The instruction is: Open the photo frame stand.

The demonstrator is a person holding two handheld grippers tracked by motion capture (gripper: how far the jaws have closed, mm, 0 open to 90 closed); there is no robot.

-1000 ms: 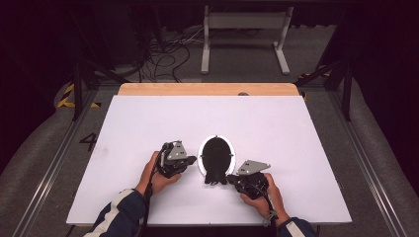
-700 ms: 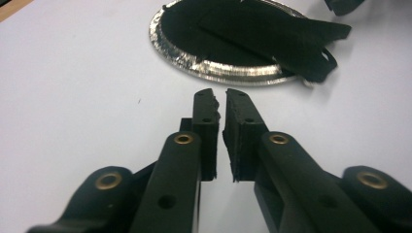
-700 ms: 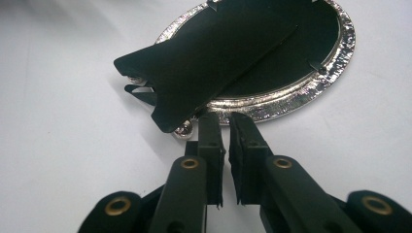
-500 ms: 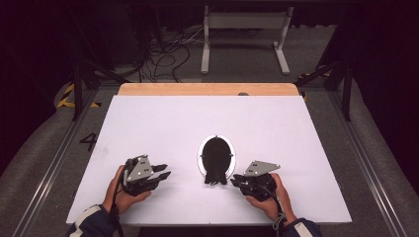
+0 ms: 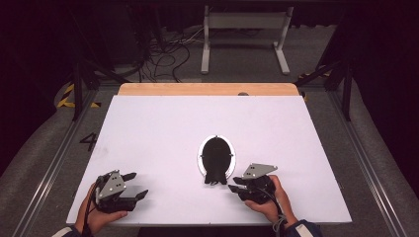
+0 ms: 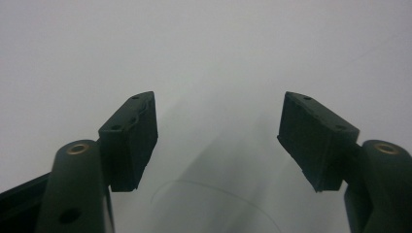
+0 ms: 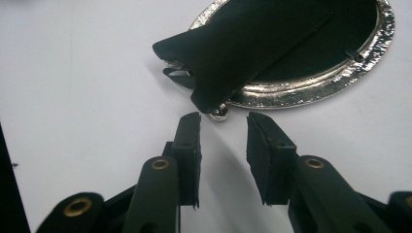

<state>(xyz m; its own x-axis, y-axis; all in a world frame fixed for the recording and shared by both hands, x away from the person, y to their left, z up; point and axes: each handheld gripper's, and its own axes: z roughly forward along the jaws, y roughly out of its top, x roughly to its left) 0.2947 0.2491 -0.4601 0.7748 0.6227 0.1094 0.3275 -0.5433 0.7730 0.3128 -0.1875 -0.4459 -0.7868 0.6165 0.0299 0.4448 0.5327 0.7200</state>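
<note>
An oval picture frame (image 5: 216, 157) with a silver rim lies face down at the middle of the white table (image 5: 163, 133), its black back up. In the right gripper view its black easel stand (image 7: 243, 53) juts toward me over the silver rim (image 7: 311, 87), with a small silver ball (image 7: 219, 113) at its tip. My right gripper (image 5: 232, 184) sits just right of the frame's near end. Its jaws (image 7: 223, 145) stand a little apart, right behind the ball, holding nothing. My left gripper (image 5: 137, 185) rests far to the left near the front edge, its jaws (image 6: 218, 141) wide open over bare table.
A wooden strip (image 5: 207, 89) runs along the table's far edge. Behind it the floor holds cables (image 5: 163, 49) and a grey metal stand (image 5: 244, 29). Metal rails (image 5: 49, 163) flank the table on both sides.
My left gripper has pulled away from the frame, going left and back to the front-left corner. The right gripper has shifted only slightly toward the front edge.
</note>
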